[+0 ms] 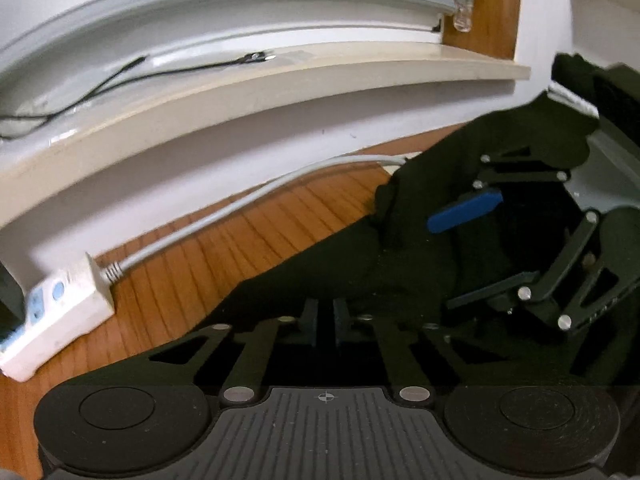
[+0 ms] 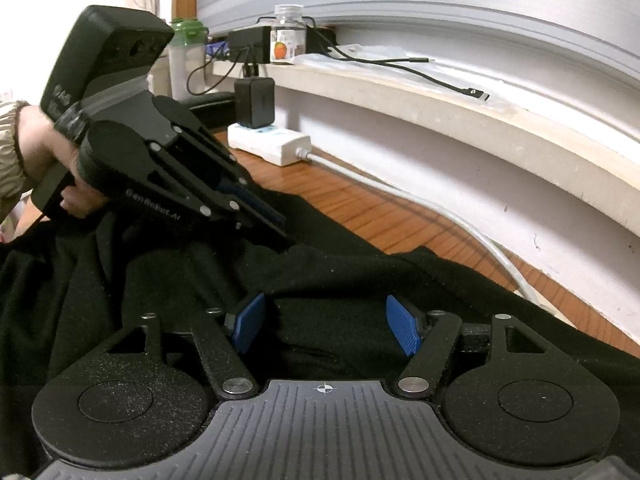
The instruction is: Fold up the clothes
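Soft matte black garment lies rumpled on the ribbed wooden table. L gripper pinched tight on a fabric ridge; R gripper spread wide over cloth, ribbed blue pads gripping nothing.

Black garment: knit cloth, matt, slightly fuzzy, pale lint specks visible. Soft folds, no sheen.

Counter: wood, orange-brown, visible plank grain, low satin finish.

Left claw: black matt plastic links, bright metal rivets. Right claw: same black plastic, faintly grainy surface; finger pads blue, ribbed, rubbery look.

Power strip: white smooth plastic, mildly glossy; its cable grey, smooth sheath.

Window ledge: cream, stone-like, matt, lightly speckled. Wall below: white paint, scuffed.

Jar: clear glossy plastic or glass, cannot tell which. Black adapter: smooth semi-matt plastic.
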Demonstrator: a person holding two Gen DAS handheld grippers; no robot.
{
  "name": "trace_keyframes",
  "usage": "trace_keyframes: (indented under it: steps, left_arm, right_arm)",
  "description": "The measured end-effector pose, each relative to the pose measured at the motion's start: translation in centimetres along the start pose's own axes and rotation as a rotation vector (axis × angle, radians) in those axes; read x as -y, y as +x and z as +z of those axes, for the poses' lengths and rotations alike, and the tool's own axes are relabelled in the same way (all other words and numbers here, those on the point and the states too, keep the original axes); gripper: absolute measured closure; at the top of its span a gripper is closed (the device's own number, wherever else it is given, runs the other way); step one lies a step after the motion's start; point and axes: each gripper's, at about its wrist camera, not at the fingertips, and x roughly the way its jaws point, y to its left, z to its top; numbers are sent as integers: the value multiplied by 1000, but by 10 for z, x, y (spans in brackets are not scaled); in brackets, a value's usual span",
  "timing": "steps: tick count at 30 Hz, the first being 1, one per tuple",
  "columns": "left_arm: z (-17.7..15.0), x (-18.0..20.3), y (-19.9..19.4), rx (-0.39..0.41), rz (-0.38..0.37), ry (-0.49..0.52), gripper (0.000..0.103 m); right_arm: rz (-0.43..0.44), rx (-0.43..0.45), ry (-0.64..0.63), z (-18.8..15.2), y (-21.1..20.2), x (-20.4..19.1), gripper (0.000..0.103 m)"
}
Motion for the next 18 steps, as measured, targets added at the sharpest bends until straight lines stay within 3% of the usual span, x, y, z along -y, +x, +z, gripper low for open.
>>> trace_keyframes:
  steps: [4, 10, 12, 13, 15, 18]
  left_arm:
    - [5, -2, -11, 68, 85, -13, 99]
    - [40, -17, -30, 267, 313, -60, 99]
    - [54, -19, -18, 262, 354, -48, 99]
    - [59, -20, -8, 235, 366, -43, 98]
    - [59, -22, 14, 167, 393, -21, 96]
    - [47, -33, 14, 160, 384, -81, 88]
  right_arm:
    - [-11, 17, -4, 0, -3, -1, 37]
    - [-169, 190, 13, -5, -28, -1, 36]
    - [-198, 224, 28, -7, -33, 0, 34]
    - [-203, 227, 26, -7, -34, 0, 28]
    - [-201, 209, 4, -6, -30, -2, 27]
    - [-206, 172, -44, -4, -23, -9, 26]
